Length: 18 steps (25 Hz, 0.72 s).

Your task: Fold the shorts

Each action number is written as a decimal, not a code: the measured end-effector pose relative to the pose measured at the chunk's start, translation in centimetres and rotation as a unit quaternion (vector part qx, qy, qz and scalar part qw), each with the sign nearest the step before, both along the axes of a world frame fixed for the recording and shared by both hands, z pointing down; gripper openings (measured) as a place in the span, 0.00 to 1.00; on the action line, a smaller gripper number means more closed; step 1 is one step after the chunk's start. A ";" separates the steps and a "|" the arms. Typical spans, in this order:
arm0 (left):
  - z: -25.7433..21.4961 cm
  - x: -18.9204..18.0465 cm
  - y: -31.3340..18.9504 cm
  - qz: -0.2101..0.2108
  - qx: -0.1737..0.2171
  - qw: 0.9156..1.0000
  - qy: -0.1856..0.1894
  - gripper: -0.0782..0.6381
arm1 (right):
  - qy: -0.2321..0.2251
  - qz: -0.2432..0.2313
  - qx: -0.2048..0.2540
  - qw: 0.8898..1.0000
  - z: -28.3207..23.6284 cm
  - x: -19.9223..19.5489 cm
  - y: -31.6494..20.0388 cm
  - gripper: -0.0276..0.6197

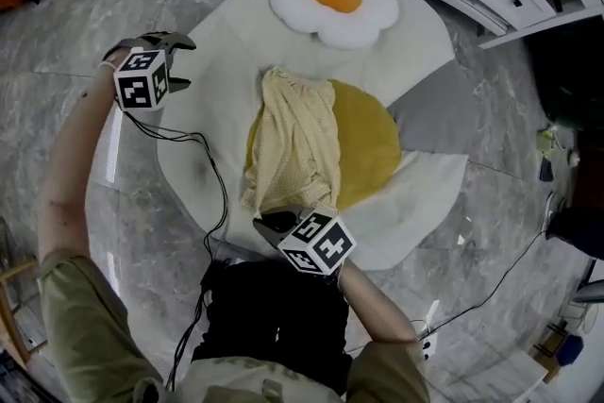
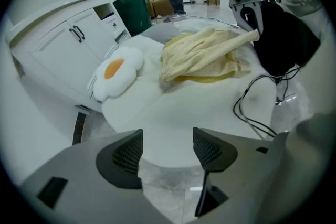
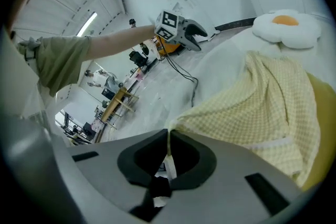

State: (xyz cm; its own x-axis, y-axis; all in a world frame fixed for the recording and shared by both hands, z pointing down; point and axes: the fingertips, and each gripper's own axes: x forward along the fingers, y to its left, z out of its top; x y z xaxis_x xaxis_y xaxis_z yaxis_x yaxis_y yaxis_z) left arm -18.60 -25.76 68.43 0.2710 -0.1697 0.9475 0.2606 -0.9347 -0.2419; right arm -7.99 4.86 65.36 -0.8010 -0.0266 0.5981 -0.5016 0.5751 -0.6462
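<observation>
Shorts: The pale checked shorts (image 1: 293, 142) lie bunched on the near side of the egg cushion (image 1: 335, 0). Their far edge almost touches it and the rest runs away from it toward you, over the yellow disc (image 1: 373, 142) of the white mat (image 1: 203, 193).

Right gripper: Your right gripper (image 1: 274, 224) sits at the end of the shorts farthest from the egg cushion, clenched on a thin edge of the fabric. The right gripper view shows the cloth pinched between its jaws and pulled up from there.

Left gripper: Your left gripper (image 1: 181, 61) is well to the left of the egg cushion, over the mat's rim. Its jaws are spread with nothing between them.

Stage, as I judge it: One corner is secured and the other side is unheld, so the fold isn't set up yet.

Risk, slip: Your pinch catches very little cloth, so a sharp pull toward the egg cushion could strip it out of the jaws.

Risk, skew: If you carry only this corner, the free side will likely drag and twist, and the fold will land crooked.

Risk, snag: The black cable (image 1: 203, 146) crosses the mat on the left gripper's side of the shorts, so a low reach could hook it.
</observation>
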 end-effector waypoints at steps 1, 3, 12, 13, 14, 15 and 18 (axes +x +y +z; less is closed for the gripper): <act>-0.9 -1.6 0.4 -0.004 -0.001 1.000 -0.008 0.53 | 0.009 -0.009 0.001 1.000 0.6 -0.6 0.0 0.09; -2.4 -3.9 1.5 -0.005 0.001 1.000 -0.023 0.53 | 0.030 -0.032 0.002 0.999 2.0 -2.0 0.2 0.09; -1.7 -1.6 10.3 -0.004 -0.014 1.000 0.018 0.53 | 0.062 -0.133 0.024 0.989 5.7 -6.8 2.0 0.21; -1.0 -0.5 12.2 0.007 -0.020 0.999 0.027 0.53 | 0.049 -0.141 0.028 0.988 5.0 -6.4 2.5 0.36; -0.3 0.6 14.3 0.016 -0.032 0.999 0.038 0.53 | 0.033 -0.145 0.032 0.988 3.8 -5.5 3.1 0.41; 0.4 1.8 16.5 0.022 -0.049 0.997 0.051 0.54 | 0.018 -0.142 0.040 0.989 2.4 -4.1 3.7 0.44; 2.2 6.1 23.2 0.030 -0.099 0.990 0.096 0.55 | 0.035 -0.089 0.087 0.992 -0.8 2.9 4.1 0.46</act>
